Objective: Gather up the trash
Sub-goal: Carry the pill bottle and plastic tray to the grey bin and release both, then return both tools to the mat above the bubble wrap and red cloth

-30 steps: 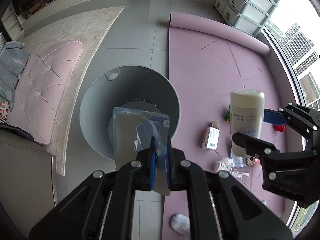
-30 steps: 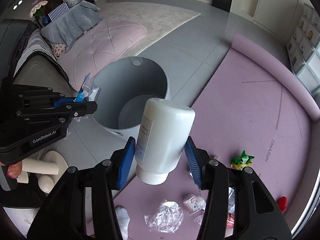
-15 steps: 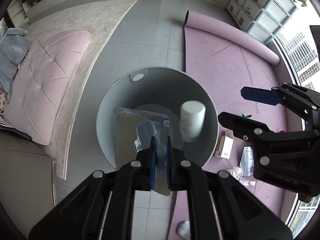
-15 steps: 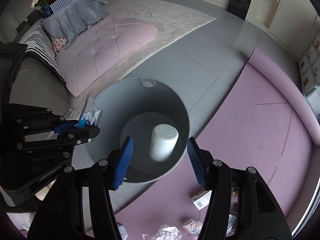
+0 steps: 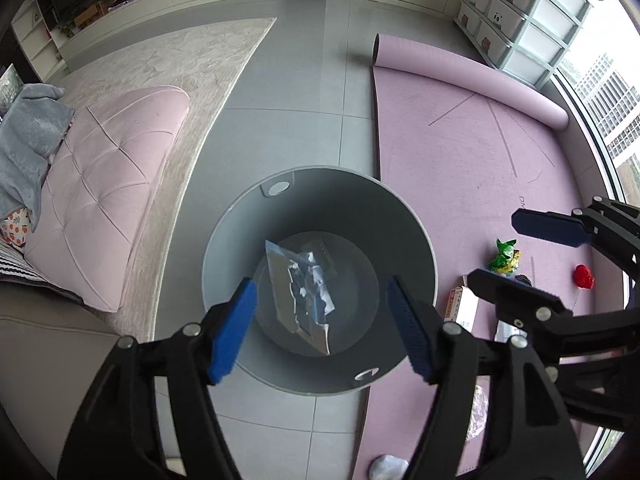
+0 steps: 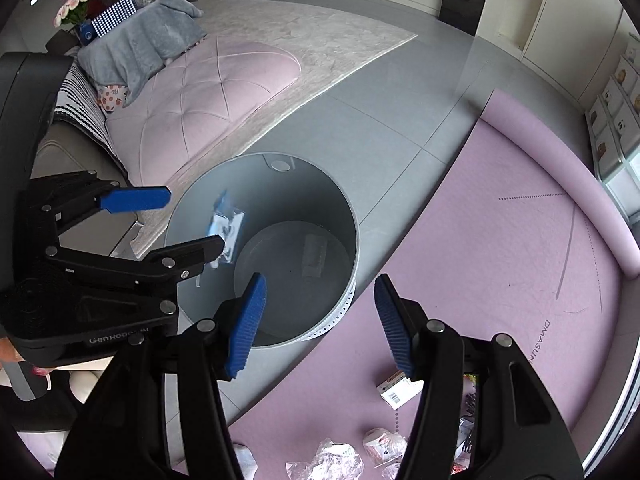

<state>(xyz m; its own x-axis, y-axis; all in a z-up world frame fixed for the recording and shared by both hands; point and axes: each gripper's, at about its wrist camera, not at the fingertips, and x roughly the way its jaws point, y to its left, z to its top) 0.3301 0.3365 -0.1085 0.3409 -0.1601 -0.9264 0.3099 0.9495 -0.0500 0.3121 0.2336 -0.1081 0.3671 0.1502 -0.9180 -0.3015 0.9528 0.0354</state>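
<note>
Bin [image 5: 224,240] holds clear wrapper [image 5: 300,288] below opening left tool [image 5: 320,328].

The bin [image 5: 320,208] looks like smooth grey plastic with a soft sheen, and the packet [image 5: 300,292] falling in it is crinkled, shiny film. The floor tiles [image 5: 288,128] are glossy and pale grey. The purple mat [image 5: 472,160] seems matt foam, faintly textured. The pink cushion [image 5: 108,200] is quilted cloth, the rug [image 5: 192,60] mottled and low-piled, the blanket [image 6: 148,40] fleecy grey.
</note>
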